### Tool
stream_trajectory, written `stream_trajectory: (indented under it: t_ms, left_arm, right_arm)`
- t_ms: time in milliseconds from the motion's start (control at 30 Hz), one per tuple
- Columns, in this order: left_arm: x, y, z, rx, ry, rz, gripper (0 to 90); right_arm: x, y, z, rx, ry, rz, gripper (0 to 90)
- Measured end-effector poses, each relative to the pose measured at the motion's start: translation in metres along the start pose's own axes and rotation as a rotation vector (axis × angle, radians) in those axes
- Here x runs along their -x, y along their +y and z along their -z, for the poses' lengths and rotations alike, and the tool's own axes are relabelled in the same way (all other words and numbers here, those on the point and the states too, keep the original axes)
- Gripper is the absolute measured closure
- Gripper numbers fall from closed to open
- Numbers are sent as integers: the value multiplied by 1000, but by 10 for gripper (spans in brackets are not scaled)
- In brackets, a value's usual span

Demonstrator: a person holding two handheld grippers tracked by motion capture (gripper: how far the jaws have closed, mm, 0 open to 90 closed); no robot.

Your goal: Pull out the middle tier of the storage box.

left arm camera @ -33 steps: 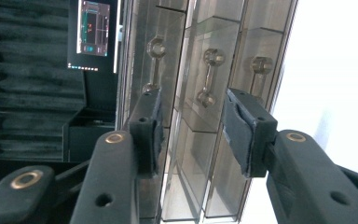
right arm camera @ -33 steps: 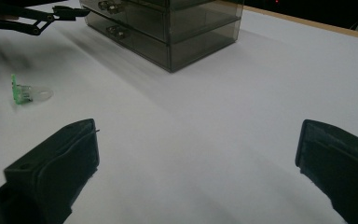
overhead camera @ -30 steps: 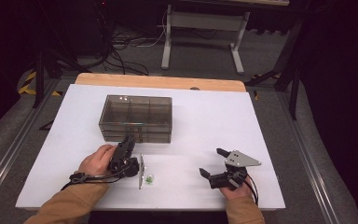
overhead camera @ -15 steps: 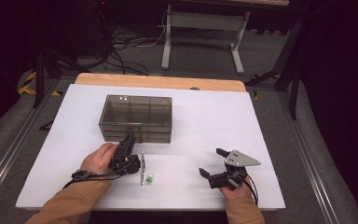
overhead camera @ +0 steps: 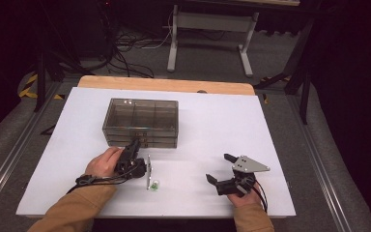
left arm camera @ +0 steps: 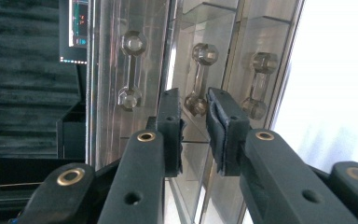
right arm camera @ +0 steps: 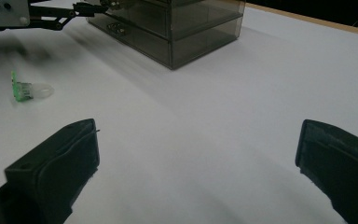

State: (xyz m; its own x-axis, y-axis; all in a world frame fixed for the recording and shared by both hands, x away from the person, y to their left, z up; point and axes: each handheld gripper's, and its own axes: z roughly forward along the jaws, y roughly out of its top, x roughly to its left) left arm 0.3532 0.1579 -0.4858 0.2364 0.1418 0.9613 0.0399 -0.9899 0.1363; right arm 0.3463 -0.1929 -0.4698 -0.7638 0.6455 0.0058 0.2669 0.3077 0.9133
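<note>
Where cables trail, white tabletop [overhead camera: 222, 125]

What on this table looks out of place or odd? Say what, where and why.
A small green and clear part lies loose on the white table, in front of the drawer box, whose drawers look closed. The left gripper, its jaws just closing, is at a drawer handle. Nothing looks spilled or damaged.

White table [overhead camera: 212, 125] with wooden far edge. Smoky clear drawer cabinet [overhead camera: 142, 121] standing toward 11 o'clock of centre. Small green-and-clear part [overhead camera: 154, 184] lying toward 7 o'clock, near front edge, well apart from cabinet.
</note>
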Motion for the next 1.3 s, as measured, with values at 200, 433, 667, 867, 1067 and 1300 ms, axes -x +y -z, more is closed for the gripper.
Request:
stream_trajectory:
  t_ms: [200, 433, 667, 867, 1067, 1300]
  left_arm:
    - [-1, 2, -1, -2, -8, 1, 790]
    - [0, 2, -1, -2, -6, -2, 792]
    - [-3, 4, -1, -13, -22, 10, 798]
    - [-3, 5, -1, -21, -27, 12, 801]
    - [-2, 5, 0, -23, -17, 2, 804]
    - [-2, 6, 5, -28, -17, -8, 805]
  right_arm:
    - [0, 0, 0, 1, 0, 1, 0]
    - [0, 0, 0, 1, 1, 0, 0]
    - [0, 0, 0, 2, 2, -1, 0]
    - [0, 0, 0, 1, 2, -1, 0]
    - [0, 0, 0, 2, 1, -3, 0]
    - [0, 0, 0, 3, 1, -3, 0]
